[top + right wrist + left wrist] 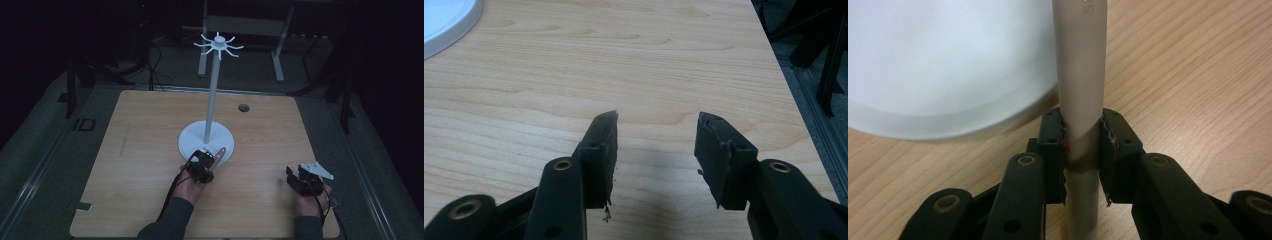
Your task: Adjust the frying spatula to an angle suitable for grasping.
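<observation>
Spanning most of the high view, the light wooden table [150,150] with a small round hole near its far edge carries a white stand [210,100]: a round flat base in the middle of the tabletop, a tall thin pole rising from it, and a crown of short curved hooks at the top. Near the front edge of that base, the left gripper [214,156], black and held in the person's left hand [189,187], is clamped on a slim pale grey flat strip [1082,100]; in the left gripper view both jaws press against the strip's sides, and the strip reaches up beside the white base [943,65]. Well apart, toward the table's right front, the right gripper [656,145] rests in the right hand [311,202] with its jaws spread wide above bare wood, holding nothing.
</observation>
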